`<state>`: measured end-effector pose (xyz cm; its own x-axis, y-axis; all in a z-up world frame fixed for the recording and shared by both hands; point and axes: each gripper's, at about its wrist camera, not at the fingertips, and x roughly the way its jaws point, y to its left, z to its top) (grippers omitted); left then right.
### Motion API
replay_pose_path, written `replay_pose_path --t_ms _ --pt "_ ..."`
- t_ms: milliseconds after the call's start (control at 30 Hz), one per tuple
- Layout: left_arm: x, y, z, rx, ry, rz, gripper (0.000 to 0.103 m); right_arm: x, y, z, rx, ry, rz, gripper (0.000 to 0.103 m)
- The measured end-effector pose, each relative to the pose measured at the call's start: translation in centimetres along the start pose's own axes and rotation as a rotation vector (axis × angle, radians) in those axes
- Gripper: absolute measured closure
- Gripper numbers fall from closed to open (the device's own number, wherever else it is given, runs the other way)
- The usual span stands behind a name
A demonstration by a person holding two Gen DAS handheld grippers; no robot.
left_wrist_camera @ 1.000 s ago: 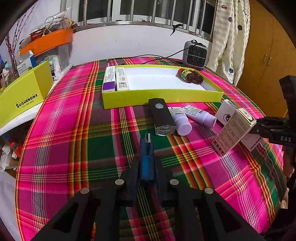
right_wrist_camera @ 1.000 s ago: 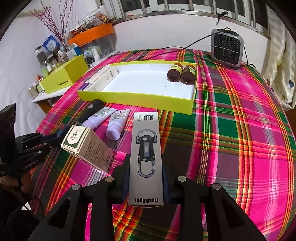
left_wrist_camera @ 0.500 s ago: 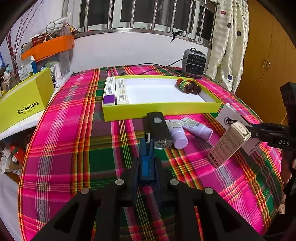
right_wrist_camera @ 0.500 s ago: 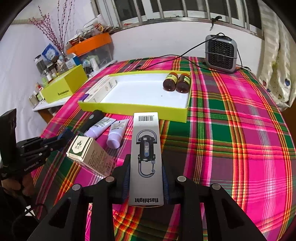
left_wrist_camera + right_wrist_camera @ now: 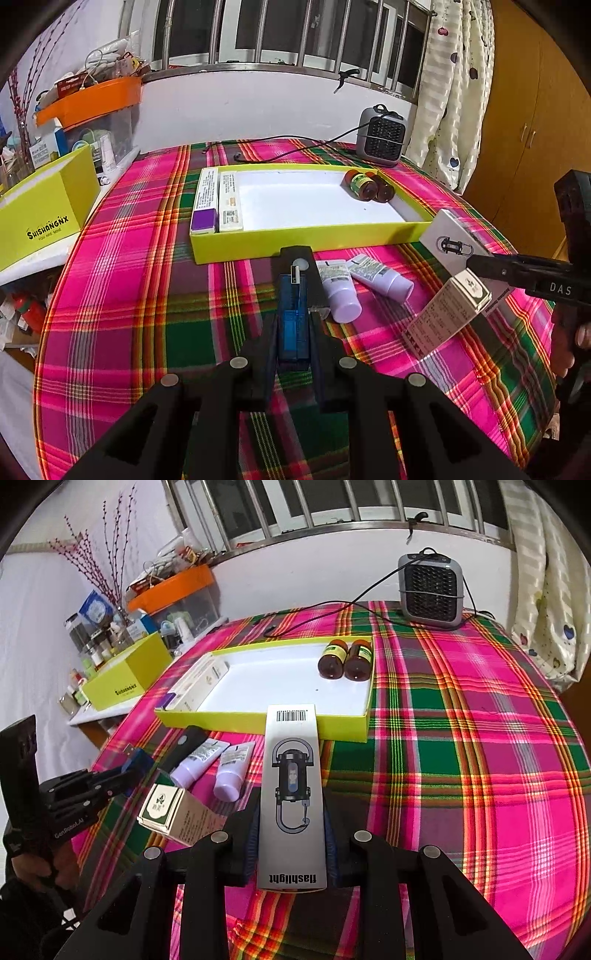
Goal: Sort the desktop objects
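Cardboard flashlight box [image 5: 291, 794] in my right gripper [image 5: 291, 853], blue USB stick [image 5: 293, 321] in my left gripper [image 5: 293, 347].
Both clamped by their long sides; box feels light and crushable, stick stiff and slick, so I grip gently toward the tray [image 5: 295, 242] mid-frame.

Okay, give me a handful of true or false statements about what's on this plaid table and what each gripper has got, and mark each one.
1. The right gripper is shut on the white flashlight box. True.
2. The left gripper is empty. False: its jaws clamp a small blue USB stick.
3. Two brown bottles lie inside the yellow tray. True.
4. The two lavender tubes lie inside the tray. False: they lie on the tablecloth in front of it.
5. The grey heater stands behind the tray. True.
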<state>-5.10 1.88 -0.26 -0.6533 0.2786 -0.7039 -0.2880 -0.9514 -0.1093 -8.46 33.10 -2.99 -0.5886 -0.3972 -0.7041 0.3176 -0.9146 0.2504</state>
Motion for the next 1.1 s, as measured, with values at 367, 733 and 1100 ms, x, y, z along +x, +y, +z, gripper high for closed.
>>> replay_pose_path --t_ms 367,733,1100 --pt "0.2 -0.2 1.5 -0.005 -0.03 -0.014 0.087 0.3 -0.4 0.9 0.039 -0.016 0.023 0.073" --pt "1.2 0.5 4.6 -0.024 -0.089 -0.01 0.087 1.5 0.2 3.2 0.043 -0.026 0.052 0.073" --pt "3.9 0.9 8.5 -0.064 -0.109 -0.01 0.087 2.6 0.4 6.7 0.053 -0.044 0.067 0.073"
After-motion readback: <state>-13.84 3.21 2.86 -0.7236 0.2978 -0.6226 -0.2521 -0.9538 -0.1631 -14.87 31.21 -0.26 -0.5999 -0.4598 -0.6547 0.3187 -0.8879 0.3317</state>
